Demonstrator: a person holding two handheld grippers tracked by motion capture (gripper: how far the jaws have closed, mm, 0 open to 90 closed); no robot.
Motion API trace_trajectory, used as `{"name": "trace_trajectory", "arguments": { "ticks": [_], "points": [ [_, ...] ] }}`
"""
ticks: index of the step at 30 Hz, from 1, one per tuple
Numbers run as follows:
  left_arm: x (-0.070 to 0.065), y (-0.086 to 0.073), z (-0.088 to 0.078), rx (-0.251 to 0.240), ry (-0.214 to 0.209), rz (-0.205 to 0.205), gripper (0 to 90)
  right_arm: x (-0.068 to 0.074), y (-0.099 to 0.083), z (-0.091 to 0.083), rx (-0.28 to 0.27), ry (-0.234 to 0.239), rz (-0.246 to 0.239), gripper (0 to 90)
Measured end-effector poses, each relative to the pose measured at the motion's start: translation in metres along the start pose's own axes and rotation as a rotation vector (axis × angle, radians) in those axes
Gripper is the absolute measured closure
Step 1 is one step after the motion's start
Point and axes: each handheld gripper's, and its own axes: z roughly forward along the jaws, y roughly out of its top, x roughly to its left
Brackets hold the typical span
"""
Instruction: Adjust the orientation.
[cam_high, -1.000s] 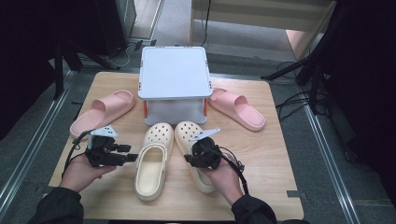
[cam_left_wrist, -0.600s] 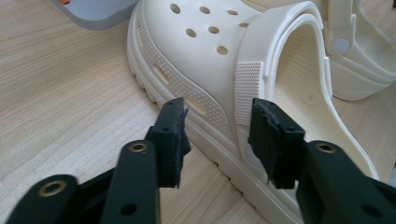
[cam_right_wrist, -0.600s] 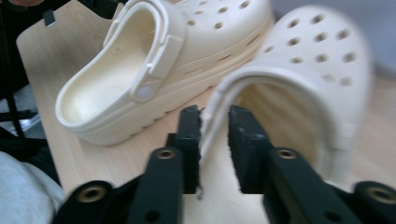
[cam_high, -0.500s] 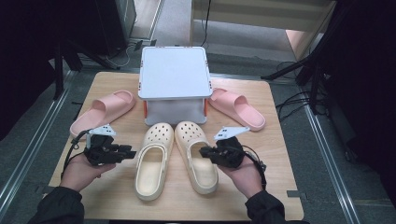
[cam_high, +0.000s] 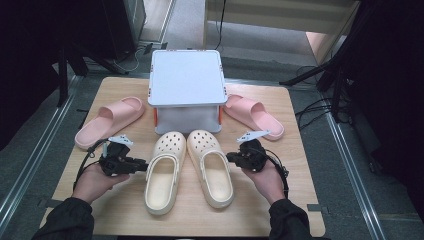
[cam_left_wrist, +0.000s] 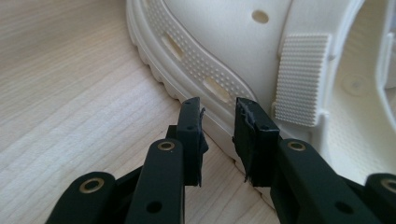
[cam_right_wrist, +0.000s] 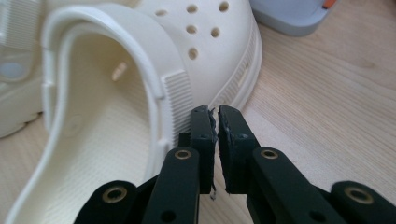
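Observation:
Two cream clogs lie side by side mid-table: the left clog (cam_high: 162, 175) (cam_left_wrist: 224, 51) and the right clog (cam_high: 212, 167) (cam_right_wrist: 140, 70). My left gripper (cam_high: 143, 165) (cam_left_wrist: 218, 133) points at the left clog's outer sole edge. Its jaws have just been closing but still stand apart, and nothing is pressed between the pads. My right gripper (cam_high: 230, 158) (cam_right_wrist: 217, 140) lies just off the right clog's outer side. Its jaws have just closed to a thin slit with nothing between them.
A grey lidded box (cam_high: 186, 85) stands behind the clogs. One pink slide (cam_high: 110, 121) lies at the left, another pink slide (cam_high: 254, 116) at the right of the box. Bare wooden tabletop (cam_high: 300, 165) lies outside each hand and along the front edge.
My right hand has come off the right clog and moved right to its outer side, its jaws closing. The left gripper kept its place beside the left clog while its jaws narrowed.

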Motion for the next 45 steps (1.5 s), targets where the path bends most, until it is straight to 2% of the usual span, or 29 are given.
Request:
{"name": "trace_trajectory", "arguments": {
  "ticks": [1,5,7,11,12,14,19,24,25,26,30,32,34,35,38,39,42,45],
  "points": [
    [-0.002,0.001,0.004,0.012,0.013,0.009,72.2,0.000,0.000,0.003,0.012,-0.002,0.009,85.6],
    [-0.004,0.001,0.004,0.013,0.009,0.008,74.3,-0.002,-0.001,0.008,0.019,-0.008,0.017,85.7],
    [-0.006,0.002,0.004,0.016,0.010,0.009,76.5,-0.003,-0.001,0.008,0.015,0.008,0.028,85.8],
    [-0.010,0.002,0.007,0.019,-0.013,0.009,76.6,-0.003,-0.001,0.009,0.012,0.012,0.032,85.7],
    [-0.011,0.003,0.008,0.024,-0.010,0.021,76.3,-0.003,-0.002,0.009,0.012,0.018,0.032,84.6],
    [-0.013,0.004,0.009,0.023,-0.004,0.018,76.1,-0.003,-0.002,0.010,0.010,0.026,0.033,83.4],
    [-0.023,0.009,0.017,0.031,-0.023,0.052,75.6,0.004,-0.001,0.016,0.016,0.031,0.015,82.8],
    [-0.025,0.009,0.019,0.031,-0.045,0.037,75.5,0.004,-0.001,0.016,0.014,0.033,0.021,82.8],
    [-0.027,0.010,0.020,0.035,-0.056,0.040,75.6,0.004,-0.001,0.017,0.013,0.035,0.026,82.9],
    [-0.030,0.011,0.021,0.032,-0.045,0.062,78.0,0.003,-0.001,0.017,0.009,0.036,0.032,83.8],
    [-0.028,0.010,0.020,0.028,-0.057,0.052,77.9,0.002,-0.001,0.017,0.008,0.033,0.032,83.6],
    [-0.026,0.009,0.020,0.034,-0.057,0.051,76.8,0.001,0.000,0.015,-0.005,0.041,0.048,82.7],
    [-0.025,0.011,0.016,0.023,-0.063,0.043,79.4,-0.001,0.003,0.011,-0.013,0.041,0.077,83.4],
    [-0.026,0.015,0.008,-0.014,-0.067,0.044,81.0,-0.001,0.004,0.008,-0.027,0.044,0.085,83.4],
    [-0.027,0.020,0.002,-0.045,-0.064,0.049,82.9,-0.001,0.005,0.001,-0.058,0.048,0.095,82.9],
    [-0.028,0.026,-0.004,-0.066,-0.066,0.045,82.9,0.003,0.006,-0.006,-0.087,0.055,0.101,80.6],
    [-0.030,0.031,-0.008,-0.063,-0.050,0.055,82.7,0.011,0.008,-0.016,-0.105,0.058,0.083,78.8],
    [-0.029,0.036,-0.011,-0.061,-0.058,0.034,80.9,0.020,0.007,-0.023,-0.108,0.069,0.069,77.2]
  ]
}}
